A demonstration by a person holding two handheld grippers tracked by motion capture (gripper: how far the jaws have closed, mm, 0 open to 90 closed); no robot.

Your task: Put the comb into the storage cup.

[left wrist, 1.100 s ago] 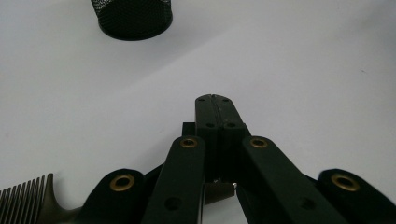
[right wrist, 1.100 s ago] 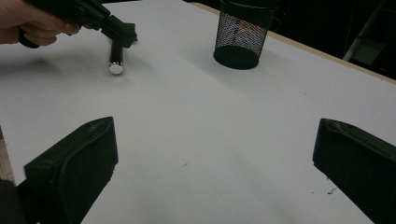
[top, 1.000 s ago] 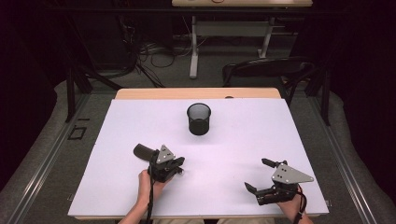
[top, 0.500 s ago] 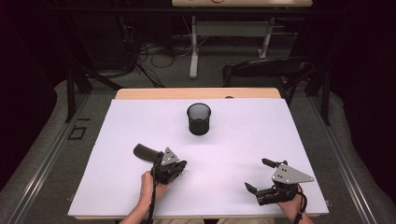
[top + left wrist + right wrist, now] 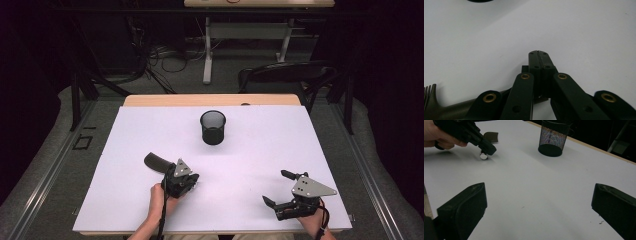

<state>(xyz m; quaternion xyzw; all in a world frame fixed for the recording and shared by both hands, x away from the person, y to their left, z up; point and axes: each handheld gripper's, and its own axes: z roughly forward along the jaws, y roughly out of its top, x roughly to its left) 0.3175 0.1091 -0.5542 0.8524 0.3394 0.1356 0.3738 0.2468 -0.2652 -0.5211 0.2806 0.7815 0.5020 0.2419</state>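
Observation:
A person's left hand holds my left gripper (image 5: pixel 189 179) at the near left of the white table (image 5: pixel 260 145). Its jaws are shut (image 5: pixel 538 53) on the handle of a dark comb-like tool (image 5: pixel 155 161), whose toothed end (image 5: pixel 428 90) lies to the left on the table. In the right gripper view a shiny round end (image 5: pixel 483 155) shows under the left gripper (image 5: pixel 486 147). My right gripper (image 5: pixel 276 187) rests at the near right, open (image 5: pixel 539 188) with nothing between its jaws. A black mesh cup (image 5: pixel 213 128) stands upright mid-table (image 5: pixel 552 138).
The table's wooden far edge (image 5: pixel 210 100) shows beyond the white sheet. Behind it stand a dark chair (image 5: pixel 280 75) and a desk frame with cables on the floor (image 5: pixel 165 55). Bare white surface lies between the two grippers and the cup.
My left gripper has shifted slightly toward the near right with the tool still in it. The right gripper and the cup have not moved.

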